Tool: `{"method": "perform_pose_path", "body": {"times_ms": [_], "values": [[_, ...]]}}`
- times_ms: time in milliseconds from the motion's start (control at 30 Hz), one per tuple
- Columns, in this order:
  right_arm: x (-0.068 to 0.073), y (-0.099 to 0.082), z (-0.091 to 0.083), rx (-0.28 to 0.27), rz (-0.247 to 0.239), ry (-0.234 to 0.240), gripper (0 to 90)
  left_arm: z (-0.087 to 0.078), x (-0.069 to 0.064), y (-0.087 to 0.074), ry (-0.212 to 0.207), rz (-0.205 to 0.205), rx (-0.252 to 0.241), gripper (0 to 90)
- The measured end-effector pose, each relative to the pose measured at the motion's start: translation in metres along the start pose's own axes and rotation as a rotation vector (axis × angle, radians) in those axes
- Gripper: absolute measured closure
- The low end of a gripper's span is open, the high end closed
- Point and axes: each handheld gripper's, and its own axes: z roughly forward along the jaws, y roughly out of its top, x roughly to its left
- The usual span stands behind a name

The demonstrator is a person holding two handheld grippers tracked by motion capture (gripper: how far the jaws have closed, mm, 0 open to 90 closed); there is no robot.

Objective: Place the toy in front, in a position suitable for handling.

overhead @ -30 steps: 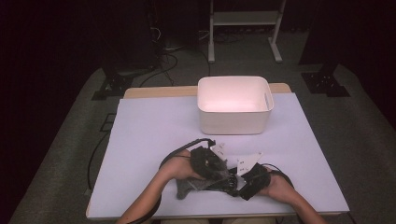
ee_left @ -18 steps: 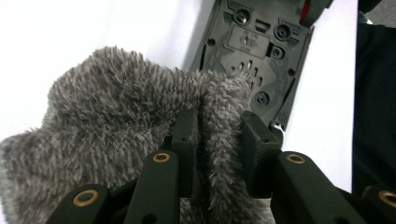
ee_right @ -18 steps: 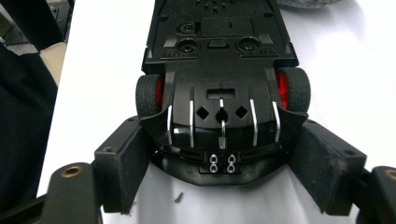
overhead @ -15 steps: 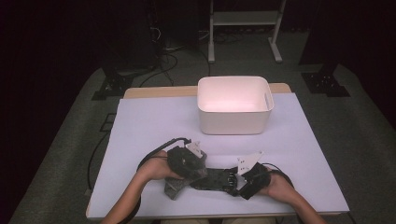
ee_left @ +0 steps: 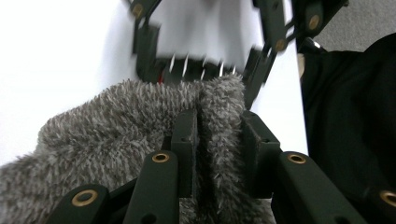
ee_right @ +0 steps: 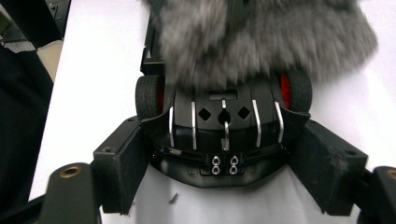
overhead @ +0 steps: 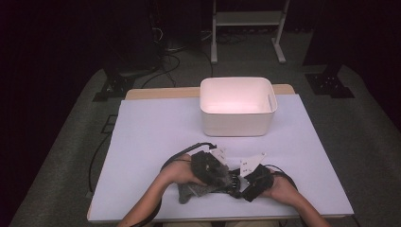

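A black toy car with red-hubbed wheels sits between the two jaws of my right gripper, and the pads press on its sides. My left gripper is shut on a fold of a grey fuzzy cloth. That cloth lies against the car and covers its far end. In the high view both grippers meet near the table's front edge, the left gripper just left of the right gripper, and the cloth hangs down under the left hand.
A white empty bin stands at the back middle of the white-covered table. Cables trail from both grippers across the front of the table. Beyond the table lie dark floor, stand legs and cables.
The left gripper slid left with the cloth, then came back right against the car. The right gripper and the car stayed in place.
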Motion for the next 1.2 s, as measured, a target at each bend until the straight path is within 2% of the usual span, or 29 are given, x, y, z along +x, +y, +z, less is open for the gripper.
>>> {"method": "perform_pose_path", "body": {"times_ms": [33,133,267,367,467,567,667,800,867,1167,1200], "values": [[0.000,0.000,0.000,0.001,0.002,0.000,22.6,0.003,0.000,0.006,-0.005,0.020,0.010,69.9],[0.001,0.000,0.000,0.000,0.012,0.000,22.5,0.008,0.000,0.015,-0.014,0.037,0.020,70.0],[0.000,0.000,0.000,-0.008,0.021,0.005,22.5,0.007,0.000,0.017,-0.011,0.040,0.027,69.8],[-0.001,-0.001,0.000,-0.013,0.030,0.010,22.5,0.000,-0.001,0.010,0.004,0.032,0.026,69.6],[-0.001,-0.001,-0.001,-0.014,0.032,0.010,22.5,-0.009,0.000,-0.008,0.032,-0.001,0.055,69.3],[-0.001,0.000,-0.001,-0.015,0.044,0.013,22.4,-0.019,0.002,-0.027,0.045,-0.052,0.046,69.3],[-0.003,0.000,-0.001,-0.018,0.079,0.026,22.1,-0.023,0.000,-0.042,0.025,-0.089,0.007,69.4],[-0.003,0.004,-0.002,0.006,0.106,0.029,20.4,-0.020,-0.002,-0.044,0.017,-0.087,-0.010,70.2],[-0.004,0.005,-0.004,0.021,0.142,0.057,19.9,-0.018,-0.003,-0.042,0.014,-0.083,-0.011,70.2],[-0.005,0.015,-0.010,0.095,0.162,0.074,17.9,-0.016,-0.007,-0.043,0.025,-0.082,-0.022,71.7],[-0.004,0.015,-0.012,0.091,0.159,0.068,18.1,-0.016,-0.008,-0.042,0.030,-0.082,-0.022,71.7]]}}
